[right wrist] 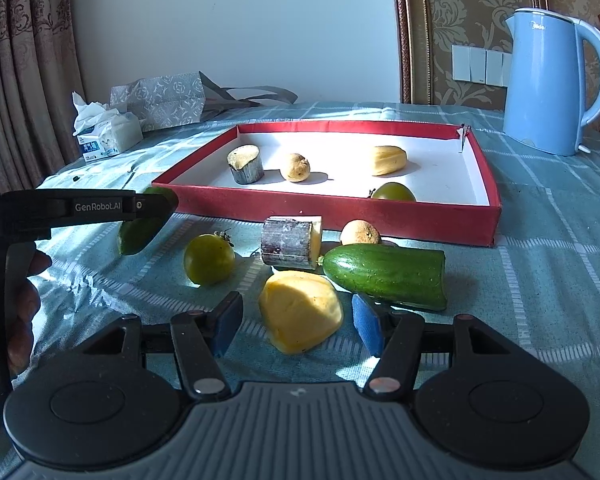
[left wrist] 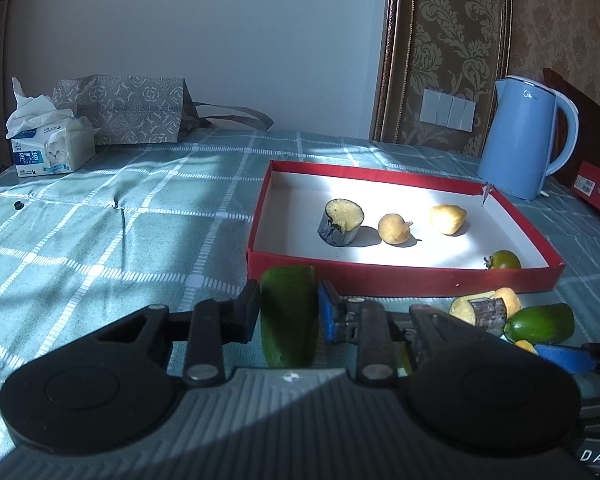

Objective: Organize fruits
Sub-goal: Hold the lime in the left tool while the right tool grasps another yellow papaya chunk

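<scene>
1. My left gripper (left wrist: pixel 289 314) has its fingers pinched on a cucumber piece (left wrist: pixel 288 312), held upright at lower centre of the left wrist view, just in front of the red tray (left wrist: pixel 400 276)
2. My right gripper (right wrist: pixel 296 322) has its fingers spread, one on each side of a yellow peeled chunk (right wrist: pixel 300 310) on the counter (right wrist: pixel 540 240); neither pad seems to touch it
3. The tray sits mid-frame and already holds a dark-skinned stub (right wrist: pixel 246 164), a small round yellow fruit (right wrist: pixel 295 167), a pale yellow piece (right wrist: pixel 388 160) and a green tomato (right wrist: pixel 394 192) at its near wall
4. Loose in front of the tray lie another green tomato (right wrist: pixel 209 258), a second dark-skinned stub (right wrist: pixel 290 242), a bigger cucumber half (right wrist: pixel 386 276) and a small round fruit (right wrist: pixel 360 233)
5. I judge the cucumber piece firm, smooth-skinned and light; gripping across its middle suits it, since waxy skin may slip
6. The peeled chunk looks moist and softer, so I would close gently across its widest part, low down, to avoid bruising or squeezing it out
</scene>
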Demonstrator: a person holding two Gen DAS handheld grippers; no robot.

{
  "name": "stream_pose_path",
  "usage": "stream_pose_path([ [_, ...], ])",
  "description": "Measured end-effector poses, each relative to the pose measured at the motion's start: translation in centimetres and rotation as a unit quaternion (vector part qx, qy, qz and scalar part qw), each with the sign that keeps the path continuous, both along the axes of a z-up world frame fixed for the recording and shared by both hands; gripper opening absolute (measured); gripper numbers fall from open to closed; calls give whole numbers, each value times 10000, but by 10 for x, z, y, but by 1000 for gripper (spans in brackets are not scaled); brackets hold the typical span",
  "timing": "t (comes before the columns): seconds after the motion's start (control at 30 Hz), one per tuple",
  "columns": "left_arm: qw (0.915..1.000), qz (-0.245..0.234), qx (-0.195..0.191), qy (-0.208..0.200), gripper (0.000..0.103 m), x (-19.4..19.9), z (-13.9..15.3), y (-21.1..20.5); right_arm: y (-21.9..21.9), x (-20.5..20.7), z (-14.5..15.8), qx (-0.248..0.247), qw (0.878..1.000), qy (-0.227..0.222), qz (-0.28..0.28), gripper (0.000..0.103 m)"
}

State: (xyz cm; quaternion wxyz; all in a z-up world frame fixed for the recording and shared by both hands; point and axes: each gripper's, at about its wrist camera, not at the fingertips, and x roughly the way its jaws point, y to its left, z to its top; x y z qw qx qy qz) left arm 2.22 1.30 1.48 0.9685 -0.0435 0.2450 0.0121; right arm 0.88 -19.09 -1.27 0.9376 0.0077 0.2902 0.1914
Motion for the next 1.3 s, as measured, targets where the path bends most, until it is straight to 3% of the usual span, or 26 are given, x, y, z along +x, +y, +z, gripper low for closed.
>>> stream_pose_path([
  [0.07,10000,-3,2,-60,28,-3,0,2,5,1,0,-54,10000,-27,33,57],
  [0.13,10000,1,-11,-47,28,-3,0,3,7,0,2,-191,9997,-163,-77,45],
  [0.17,10000,1,-44,-31,28,-2,0,4,8,0,2,-230,9995,-192,-70,43],
  [0.73,9997,68,-244,14,28,-1,0,11,-3,-12,10,-225,9984,-487,-190,42],
  [1.0,9998,57,-199,17,28,0,-1,11,-29,-9,20,-76,9920,-943,-836,42],
  [1.17,9998,52,-165,19,28,0,-1,10,-60,3,20,288,9834,-948,-1522,42],
  [1.3,9999,49,-133,13,28,0,-1,9,-71,19,19,164,9776,-868,-1911,42],
])
